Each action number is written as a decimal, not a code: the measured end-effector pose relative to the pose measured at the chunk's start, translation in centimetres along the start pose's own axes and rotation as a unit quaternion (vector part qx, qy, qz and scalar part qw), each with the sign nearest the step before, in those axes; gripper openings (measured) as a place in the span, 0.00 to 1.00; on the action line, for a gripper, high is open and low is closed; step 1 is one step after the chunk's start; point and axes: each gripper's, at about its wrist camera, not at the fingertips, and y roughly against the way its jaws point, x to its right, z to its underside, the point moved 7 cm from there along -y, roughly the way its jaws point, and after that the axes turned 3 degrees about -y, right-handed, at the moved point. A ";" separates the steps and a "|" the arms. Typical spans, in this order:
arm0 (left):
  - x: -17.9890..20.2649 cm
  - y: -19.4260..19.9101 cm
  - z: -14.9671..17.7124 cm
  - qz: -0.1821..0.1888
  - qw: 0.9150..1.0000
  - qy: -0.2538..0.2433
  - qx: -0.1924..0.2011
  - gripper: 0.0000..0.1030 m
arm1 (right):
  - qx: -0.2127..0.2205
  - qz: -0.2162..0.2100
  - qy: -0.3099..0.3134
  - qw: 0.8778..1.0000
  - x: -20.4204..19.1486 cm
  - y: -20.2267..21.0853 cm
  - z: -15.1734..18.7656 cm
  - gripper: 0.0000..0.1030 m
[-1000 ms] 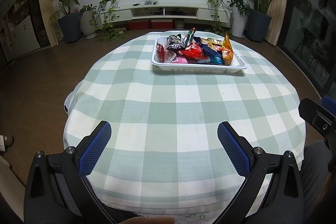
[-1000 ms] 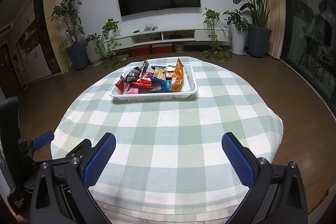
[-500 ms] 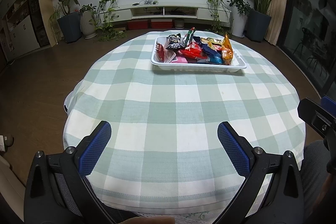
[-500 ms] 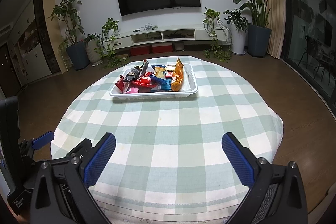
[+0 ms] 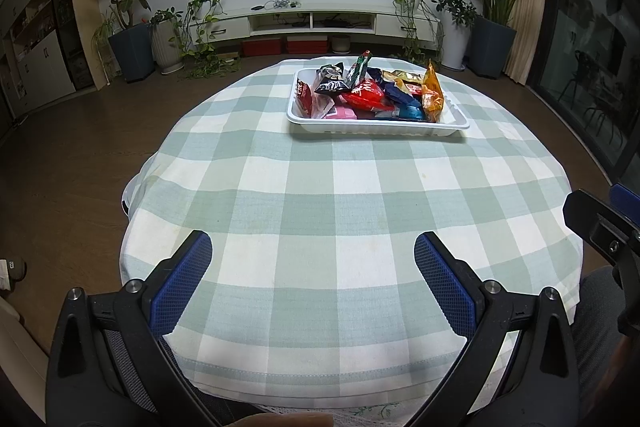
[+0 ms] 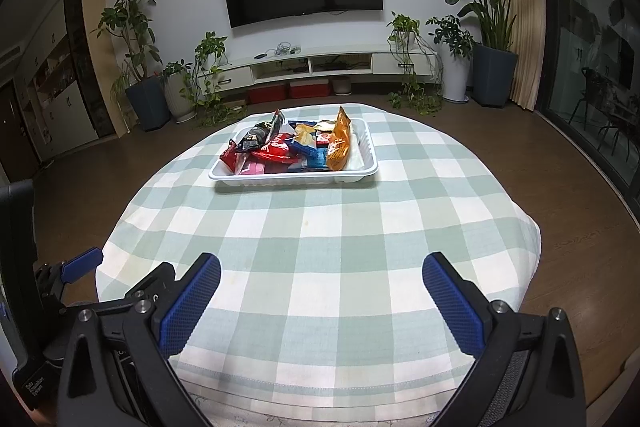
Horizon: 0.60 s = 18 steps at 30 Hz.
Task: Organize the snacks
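The left gripper (image 5: 313,259) and right gripper (image 6: 321,281) are both spread wide over the near cloth (image 5: 340,195), holding nothing. The snacks (image 5: 372,93) sit in the far tray (image 5: 376,127).

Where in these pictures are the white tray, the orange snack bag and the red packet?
white tray (image 6: 280,180), right wrist view, front wall.
orange snack bag (image 6: 339,147), right wrist view, middle of bag.
red packet (image 5: 366,95), left wrist view, top face.

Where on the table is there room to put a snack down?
The green-and-white checked tablecloth is bare between the white plastic tray and both open claws. The tray is crowded with colourful snack packets; only its right end looks bare.
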 end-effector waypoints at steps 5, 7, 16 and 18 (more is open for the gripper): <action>0.0 0.0 0.0 0.000 1.000 0.000 0.000 1.00 | -0.001 0.000 0.000 1.000 0.0 0.0 -0.1 1.00; 0.0 0.0 0.0 0.000 1.000 0.000 0.000 1.00 | -0.001 0.000 0.000 1.000 0.0 0.0 -0.1 1.00; 0.0 0.0 0.0 -0.001 1.000 0.000 0.000 1.00 | -0.001 0.000 0.000 1.000 0.0 0.1 -0.2 1.00; 0.0 0.0 0.0 -0.001 1.000 0.000 0.000 1.00 | -0.002 0.000 0.000 1.000 0.0 0.2 -0.1 1.00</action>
